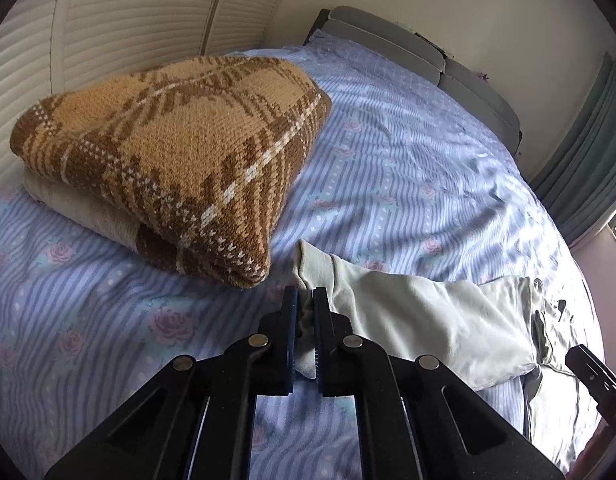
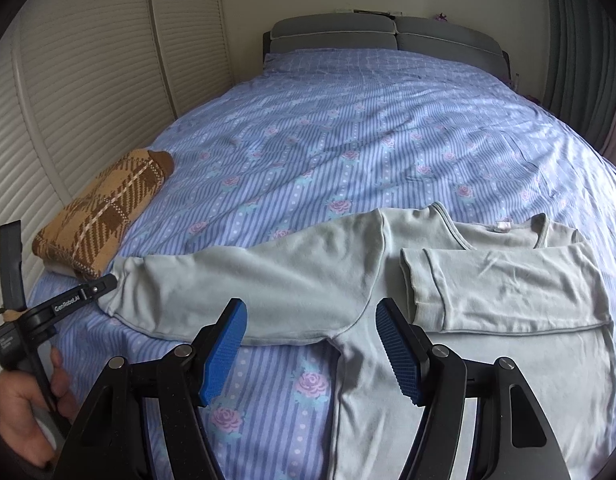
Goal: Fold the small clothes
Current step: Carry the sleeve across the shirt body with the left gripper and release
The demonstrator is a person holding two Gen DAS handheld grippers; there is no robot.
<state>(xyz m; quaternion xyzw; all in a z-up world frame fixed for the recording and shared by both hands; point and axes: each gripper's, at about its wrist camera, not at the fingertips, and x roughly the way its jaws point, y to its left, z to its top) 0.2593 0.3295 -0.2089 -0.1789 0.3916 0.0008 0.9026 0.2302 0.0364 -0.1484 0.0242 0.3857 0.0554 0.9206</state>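
A pale green shirt lay spread on the bed, filling the lower right half of the right wrist view, its neckline toward the headboard at top centre. One sleeve was folded across the chest at right of the frame, cuff pointing left; the other sleeve stretched out flat toward the left edge. The left gripper was pressed together on that outstretched sleeve's cuff, a bunch of pale cloth pinched between the two dark jaws at lower centre of the left wrist view, with the sleeve running off to the right. From the right wrist view the same gripper showed at lower left, its tip meeting the cuff edge, held by a hand in the bottom left corner. The right gripper hovered over the shirt's underarm area at bottom centre, its blue-padded jaws spread wide with nothing between them but cloth lying flat below. A folded brown plaid blanket sat on a white layer in the upper left of the left wrist view, just beside the cuff but not touching it. Louvred doors lined the left side, and a curtain hung at upper right.
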